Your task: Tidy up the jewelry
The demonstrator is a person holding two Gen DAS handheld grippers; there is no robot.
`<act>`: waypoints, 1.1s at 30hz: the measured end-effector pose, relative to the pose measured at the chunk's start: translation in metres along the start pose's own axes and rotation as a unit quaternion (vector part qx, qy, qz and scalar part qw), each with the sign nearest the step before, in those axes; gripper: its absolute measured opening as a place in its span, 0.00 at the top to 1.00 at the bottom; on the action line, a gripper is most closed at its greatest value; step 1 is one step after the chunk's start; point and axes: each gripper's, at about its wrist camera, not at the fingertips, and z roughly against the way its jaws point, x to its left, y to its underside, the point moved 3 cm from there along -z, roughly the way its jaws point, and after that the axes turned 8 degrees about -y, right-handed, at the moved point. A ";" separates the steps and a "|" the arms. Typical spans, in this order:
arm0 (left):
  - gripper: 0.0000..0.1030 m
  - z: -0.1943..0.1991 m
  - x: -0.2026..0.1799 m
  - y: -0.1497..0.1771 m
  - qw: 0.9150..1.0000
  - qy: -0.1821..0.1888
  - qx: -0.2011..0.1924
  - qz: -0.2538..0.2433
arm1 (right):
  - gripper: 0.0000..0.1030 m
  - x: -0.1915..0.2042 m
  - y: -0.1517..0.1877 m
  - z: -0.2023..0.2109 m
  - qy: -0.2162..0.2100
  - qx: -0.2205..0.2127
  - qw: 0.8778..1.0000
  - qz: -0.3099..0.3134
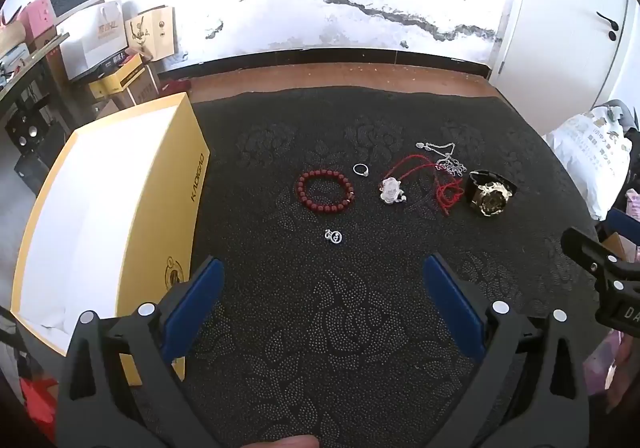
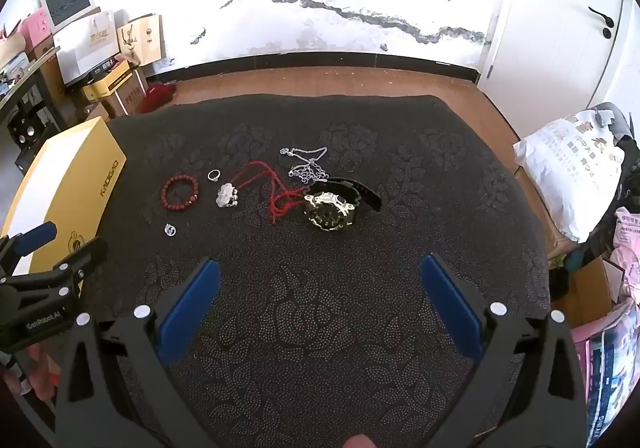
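**A:** Where does the jewelry lie from the fingers?

**B:** All of it is ahead, well clear of both pairs of tips, strung in a row across the dark patterned cloth (image 1: pixel 320 328). From the left: a dark red beaded bracelet (image 1: pixel 325 189), a small silver ring (image 1: pixel 360 169), a silver pendant on a red cord (image 1: pixel 391 190), a tangled silver chain (image 1: pixel 444 157), and a gold-faced watch with a black strap (image 1: pixel 489 195). A tiny silver charm (image 1: pixel 333 236) sits alone, nearer than the rest.

**A:** And the open yellow cardboard box with the white lining (image 1: pixel 120 207)?

**B:** On the cloth's left edge, just beside the left gripper (image 1: pixel 324 272).

**A:** Which hand is nearer what?

**B:** I judge the left nearer the charm, the bracelet and the box. The right gripper (image 2: pixel 320 272) faces the watch (image 2: pixel 330 209), whose strap runs roughly crosswise to its fingers.

**A:** The fingers?

**B:** Both pairs spread as wide as they go, blue pads (image 2: pixel 188 304) far apart, nothing between them, touching nothing.
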 end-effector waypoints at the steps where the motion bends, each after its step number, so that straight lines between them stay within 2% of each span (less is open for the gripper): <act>1: 0.06 0.001 0.004 0.000 1.000 -0.001 -0.001 0.000 | 0.06 0.000 0.000 0.000 0.001 -0.001 1.000 -0.001; 33: 0.06 -0.001 0.002 0.003 1.000 -0.002 -0.004 -0.001 | 0.06 0.000 0.001 0.000 -0.001 -0.003 1.000 0.002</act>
